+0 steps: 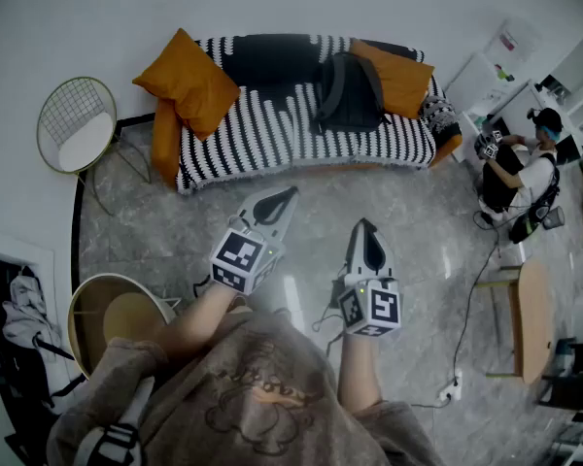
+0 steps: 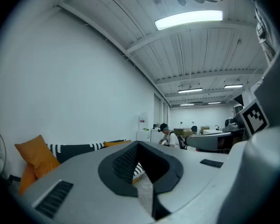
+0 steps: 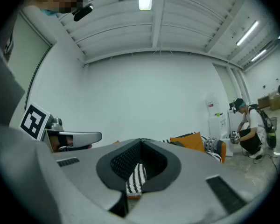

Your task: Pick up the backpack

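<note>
- The long black-and-white striped fabric sofa (image 1: 272, 139) sits well ahead of both tools.
- The dark grey soft backpack (image 1: 350, 93) slumps on its seat, almost dead ahead of the right gripper (image 1: 368, 227).
- The left gripper (image 1: 291, 194) and the right are both level, jaws closed, empty.
- Best play: close in first, open the jaws early, take a strap.
</note>
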A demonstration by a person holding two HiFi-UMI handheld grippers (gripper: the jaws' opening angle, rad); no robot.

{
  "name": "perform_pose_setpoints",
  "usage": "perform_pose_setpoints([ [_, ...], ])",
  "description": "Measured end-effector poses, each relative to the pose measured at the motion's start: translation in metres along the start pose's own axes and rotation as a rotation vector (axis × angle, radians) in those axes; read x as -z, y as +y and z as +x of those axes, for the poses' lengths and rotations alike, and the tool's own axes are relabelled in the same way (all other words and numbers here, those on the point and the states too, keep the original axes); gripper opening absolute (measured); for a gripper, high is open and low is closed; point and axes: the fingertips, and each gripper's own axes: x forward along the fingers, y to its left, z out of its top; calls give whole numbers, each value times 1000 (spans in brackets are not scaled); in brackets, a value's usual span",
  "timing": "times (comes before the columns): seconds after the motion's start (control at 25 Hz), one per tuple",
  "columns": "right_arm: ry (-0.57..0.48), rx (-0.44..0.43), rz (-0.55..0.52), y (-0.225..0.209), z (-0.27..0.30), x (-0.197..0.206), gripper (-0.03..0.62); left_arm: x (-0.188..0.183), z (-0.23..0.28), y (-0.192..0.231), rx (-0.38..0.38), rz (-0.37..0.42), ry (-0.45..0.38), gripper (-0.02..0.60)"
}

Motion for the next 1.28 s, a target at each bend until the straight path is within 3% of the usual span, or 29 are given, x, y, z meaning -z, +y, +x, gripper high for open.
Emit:
perform_pose_setpoints([
  [0.76,14,-36,1,-68,14,14,5,21,49,-17,-40,-22,12,0],
  [1.28,18,-9,11,-125,99,12,5,24,159,21,-22,-25,16,0],
])
